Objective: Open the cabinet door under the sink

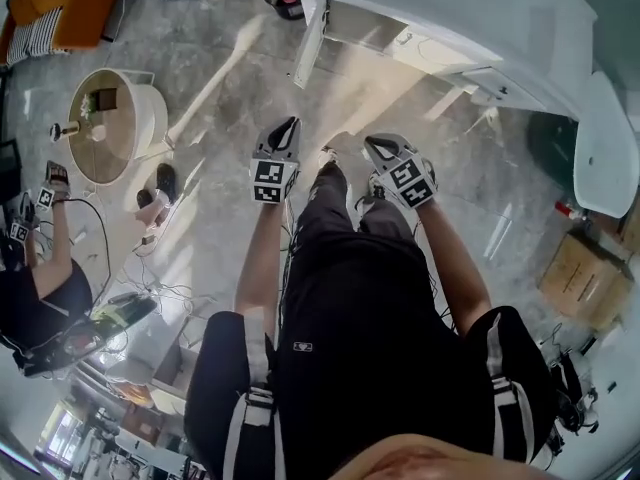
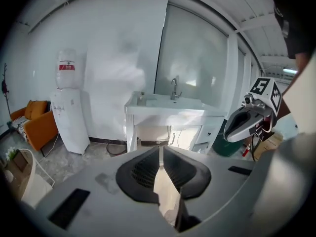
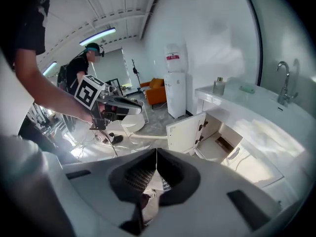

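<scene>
The white sink vanity (image 1: 470,28) stands ahead of me, with a tap (image 2: 174,88) on top. Its left cabinet door (image 1: 310,43) is swung open (image 3: 185,130) and shows an empty compartment (image 2: 150,132). The door beside it (image 2: 186,137) is closed and has a bar handle (image 3: 233,153). Both grippers hang in the air well short of the vanity, touching nothing. My left gripper (image 1: 288,128) has its jaws (image 2: 159,148) shut and empty. The right gripper (image 1: 375,146) also has shut, empty jaws (image 3: 156,151). Each gripper appears in the other's view: the right gripper (image 2: 247,122) and the left gripper (image 3: 116,102).
A water dispenser (image 2: 69,107) and an orange sofa (image 2: 37,122) stand left of the vanity. A round white table (image 1: 110,123) and a second person (image 1: 40,278) are on my left, with cables (image 1: 150,288) on the floor. A green bin (image 2: 227,144) and cardboard box (image 1: 585,278) sit right.
</scene>
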`<state>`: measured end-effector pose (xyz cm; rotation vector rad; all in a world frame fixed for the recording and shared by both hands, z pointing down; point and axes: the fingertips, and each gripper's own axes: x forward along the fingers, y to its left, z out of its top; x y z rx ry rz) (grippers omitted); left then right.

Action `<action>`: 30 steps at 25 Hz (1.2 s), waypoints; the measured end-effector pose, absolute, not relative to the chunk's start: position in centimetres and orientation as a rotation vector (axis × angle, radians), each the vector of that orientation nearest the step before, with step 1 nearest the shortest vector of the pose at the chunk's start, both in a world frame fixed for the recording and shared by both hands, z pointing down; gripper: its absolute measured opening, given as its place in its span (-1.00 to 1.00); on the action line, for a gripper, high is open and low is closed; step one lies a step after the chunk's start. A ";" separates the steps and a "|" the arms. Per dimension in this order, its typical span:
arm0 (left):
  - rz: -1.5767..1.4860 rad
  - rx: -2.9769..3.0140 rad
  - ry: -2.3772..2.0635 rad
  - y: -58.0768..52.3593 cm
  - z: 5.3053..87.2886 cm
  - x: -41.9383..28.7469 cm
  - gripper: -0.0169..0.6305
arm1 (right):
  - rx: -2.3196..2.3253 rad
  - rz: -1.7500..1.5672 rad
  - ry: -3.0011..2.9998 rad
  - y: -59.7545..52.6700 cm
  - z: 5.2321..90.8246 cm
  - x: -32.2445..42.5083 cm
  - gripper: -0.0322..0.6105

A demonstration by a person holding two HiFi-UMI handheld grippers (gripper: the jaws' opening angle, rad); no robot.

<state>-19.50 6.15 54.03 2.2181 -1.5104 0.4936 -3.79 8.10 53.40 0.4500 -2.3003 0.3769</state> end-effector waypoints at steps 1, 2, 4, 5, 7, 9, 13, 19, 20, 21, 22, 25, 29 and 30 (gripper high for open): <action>0.489 2.219 -1.519 6.5 53.3 -18.9 -0.85 | 0.453 0.370 -2.307 8.3 53.0 -3.0 -0.71; 0.485 2.221 -1.529 6.8 52.6 -18.2 -0.85 | 0.454 0.365 -2.313 8.5 52.6 -2.1 -0.71; 0.473 2.228 -1.544 7.5 50.9 -16.4 -0.85 | 0.447 0.375 -2.330 9.1 51.8 -0.1 -0.71; 0.469 2.236 -1.547 7.9 50.1 -15.4 -0.85 | 0.438 0.388 -2.344 9.6 51.3 0.8 -0.72; 0.464 2.258 -1.544 8.8 48.5 -13.3 -0.85 | 0.415 0.398 -2.374 10.6 50.1 2.2 -0.72; 0.459 2.284 -1.538 9.7 47.1 -11.1 -0.85 | 0.392 0.361 -2.392 11.3 49.1 3.5 -0.72; 0.431 2.309 -1.528 11.3 45.2 -7.3 -0.85 | 0.362 0.322 -2.443 12.5 47.3 6.3 -0.72; 0.430 2.328 -1.515 13.8 43.6 -3.5 -0.85 | 0.315 0.187 -2.461 14.6 46.2 10.1 -0.72; 0.430 2.328 -1.517 14.1 43.3 -3.1 -0.85 | 0.314 0.187 -2.465 14.8 46.1 10.6 -0.72; 0.430 2.330 -1.521 14.4 43.0 -2.7 -0.85 | 0.319 0.192 -2.471 14.9 46.0 11.1 -0.72; 0.432 2.331 -1.526 14.7 42.7 -2.5 -0.85 | 0.327 0.194 -2.477 14.9 45.9 11.6 -0.72; 0.436 2.332 -1.536 15.3 42.1 -2.0 -0.85 | 0.343 0.185 -2.484 14.9 45.7 12.4 -0.72; 0.462 2.349 -1.539 16.1 41.3 -1.5 -0.85 | 0.351 0.181 -2.499 15.1 45.5 12.6 -0.72; 0.466 2.352 -1.541 16.2 41.3 -1.2 -0.85 | 0.350 0.178 -2.502 15.1 45.5 12.8 -0.72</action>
